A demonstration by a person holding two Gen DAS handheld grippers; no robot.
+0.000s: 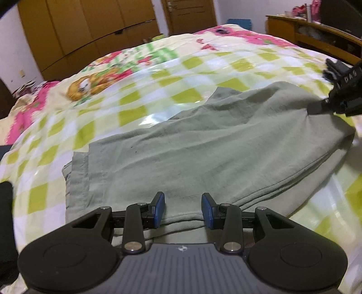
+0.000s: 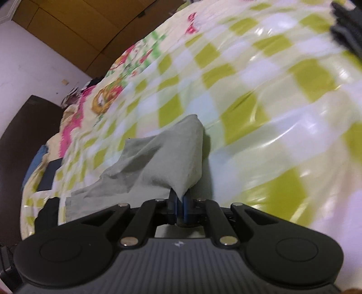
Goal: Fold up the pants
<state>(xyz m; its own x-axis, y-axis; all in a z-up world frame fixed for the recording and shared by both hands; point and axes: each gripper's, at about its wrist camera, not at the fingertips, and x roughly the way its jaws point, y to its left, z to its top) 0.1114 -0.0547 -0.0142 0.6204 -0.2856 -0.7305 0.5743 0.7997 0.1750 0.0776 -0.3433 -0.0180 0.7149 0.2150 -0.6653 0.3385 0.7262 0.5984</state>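
Grey-green pants (image 1: 203, 153) lie folded lengthwise on a checked bedspread (image 1: 135, 90), hems to the left. My left gripper (image 1: 183, 203) hovers over their near edge with its blue pads apart; the cloth lies flat under them, unpinched. My right gripper (image 1: 313, 109) enters from the right of the left wrist view and pinches the far right end of the pants. In the right wrist view the right gripper (image 2: 179, 196) is shut on a fold of the pants (image 2: 163, 162), which rises off the bedspread (image 2: 271, 113) in a peak.
A brown wardrobe (image 1: 90, 34) and a door (image 1: 190, 15) stand beyond the bed. A wooden desk (image 1: 305, 29) with clutter is at the far right. A dark headboard (image 2: 22, 140) and a dark flat object (image 2: 48, 174) are at the bed's left end.
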